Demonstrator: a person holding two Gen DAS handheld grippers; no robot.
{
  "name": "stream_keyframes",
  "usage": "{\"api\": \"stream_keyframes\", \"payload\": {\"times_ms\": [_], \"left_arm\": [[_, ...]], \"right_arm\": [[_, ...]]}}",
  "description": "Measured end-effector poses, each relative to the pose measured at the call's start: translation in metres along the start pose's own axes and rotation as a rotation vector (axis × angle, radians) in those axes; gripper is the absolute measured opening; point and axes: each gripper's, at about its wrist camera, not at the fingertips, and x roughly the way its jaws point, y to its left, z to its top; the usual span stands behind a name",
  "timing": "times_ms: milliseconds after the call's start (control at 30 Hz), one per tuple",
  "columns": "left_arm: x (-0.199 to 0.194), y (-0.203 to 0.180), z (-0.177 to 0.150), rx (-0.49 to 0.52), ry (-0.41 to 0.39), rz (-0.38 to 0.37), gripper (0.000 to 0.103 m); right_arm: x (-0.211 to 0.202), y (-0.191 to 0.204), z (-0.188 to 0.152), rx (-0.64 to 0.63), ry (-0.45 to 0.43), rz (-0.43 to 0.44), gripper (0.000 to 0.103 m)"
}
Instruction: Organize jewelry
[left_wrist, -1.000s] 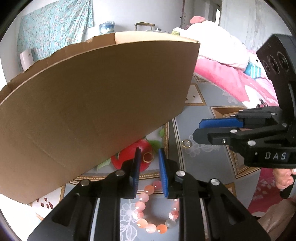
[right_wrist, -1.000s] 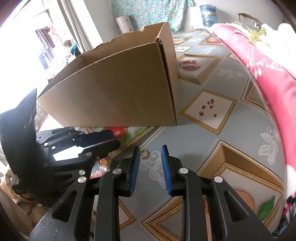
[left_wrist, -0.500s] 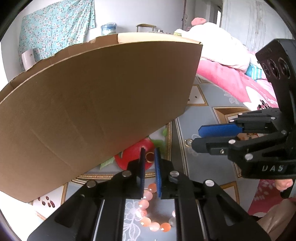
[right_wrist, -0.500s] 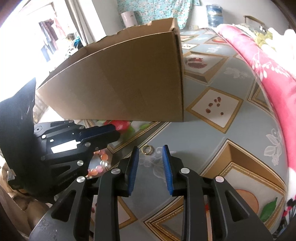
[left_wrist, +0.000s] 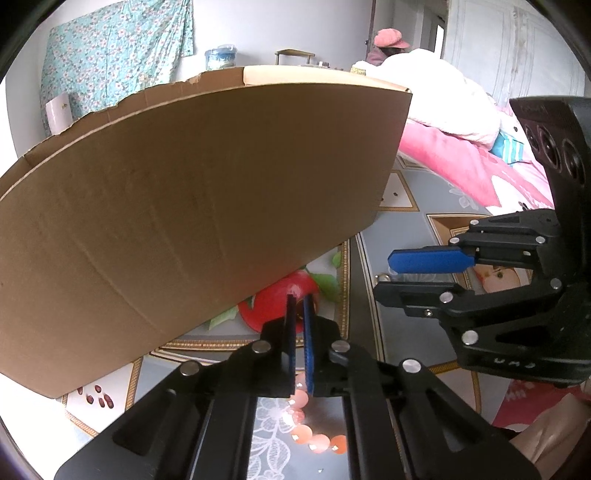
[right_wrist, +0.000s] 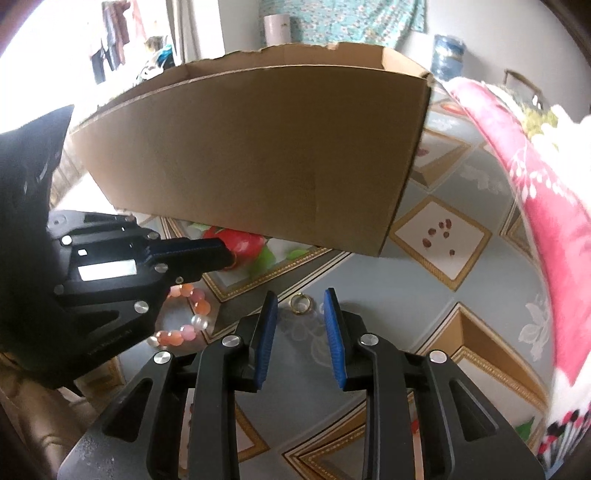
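From the left wrist, the left claw (left_wrist: 300, 306) is pinched closed just before the cardboard box (left_wrist: 192, 206), apparently on a small gold ring (right_wrist: 231, 261), though the ring is barely visible here. The bead bracelet (left_wrist: 314, 432) lies on the patterned desk (left_wrist: 417, 332) in front of the box.

From the right wrist, the right claw (right_wrist: 300, 312) is closing around a second gold ring (right_wrist: 300, 303) lying flat before the box, pads not yet touching. The box's inside is hidden.
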Motion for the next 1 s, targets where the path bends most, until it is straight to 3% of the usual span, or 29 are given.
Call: {"api": "stream_keyframes", "payload": {"times_ms": [67,167,233,833,1000], "left_arm": [[0.000,0.001,0.000,-0.001,-0.001,-0.001,0.003],[0.000,0.000,0.000,-0.002,0.000,0.000,0.003],[-0.001,0.001,0.000,-0.003,-0.001,-0.001,0.002],[-0.013,0.013,-0.001,-0.058,-0.024,-0.007,0.000],[-0.010,0.016,-0.001,-0.089,0.006,-0.034,0.000]], "right_arm": [[0.001,0.003,0.001,0.001,0.002,0.010,0.008],[0.001,0.005,0.003,0.012,-0.001,0.021,0.007],[0.000,0.004,0.005,0.029,-0.003,0.035,0.001],[-0.022,-0.016,0.010,0.117,-0.047,0.050,0.000],[-0.014,-0.025,0.004,0.165,-0.032,0.055,0.002]]}}
